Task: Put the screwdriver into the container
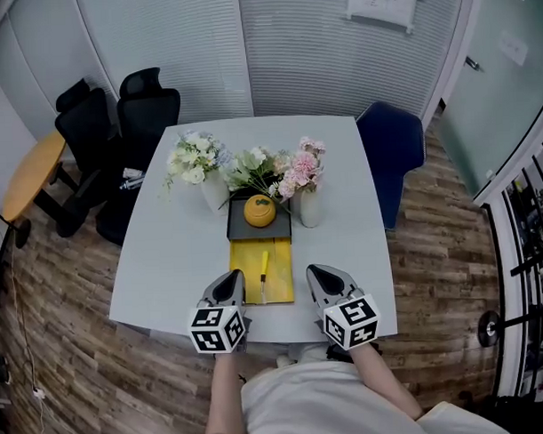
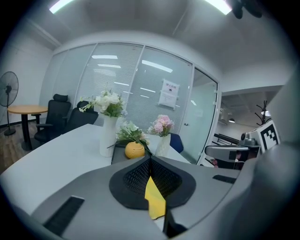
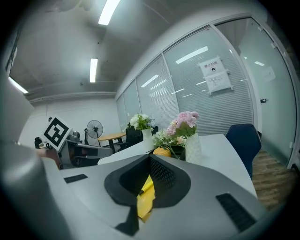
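A yellow screwdriver [image 1: 264, 272] lies lengthwise on a yellow mat [image 1: 279, 288] at the near edge of the white table [image 1: 166, 260]. Just behind the mat stands a dark grey container [image 1: 237, 232] with a round orange object [image 1: 260, 210] in it. My left gripper [image 1: 235, 278] hovers left of the mat and my right gripper [image 1: 314, 272] hovers right of it. Both are clear of the screwdriver. In the left gripper view the left gripper [image 2: 150, 159] is shut with nothing in it. In the right gripper view the right gripper [image 3: 150, 157] is shut too, with the screwdriver [image 3: 147, 186] showing below its jaws.
Three white vases of flowers [image 1: 197, 161] [image 1: 252, 170] [image 1: 304, 170] stand round the container's far side. Black office chairs [image 1: 117, 119] and a round wooden table [image 1: 30, 171] are at the left. A blue chair [image 1: 392, 150] is at the table's right side.
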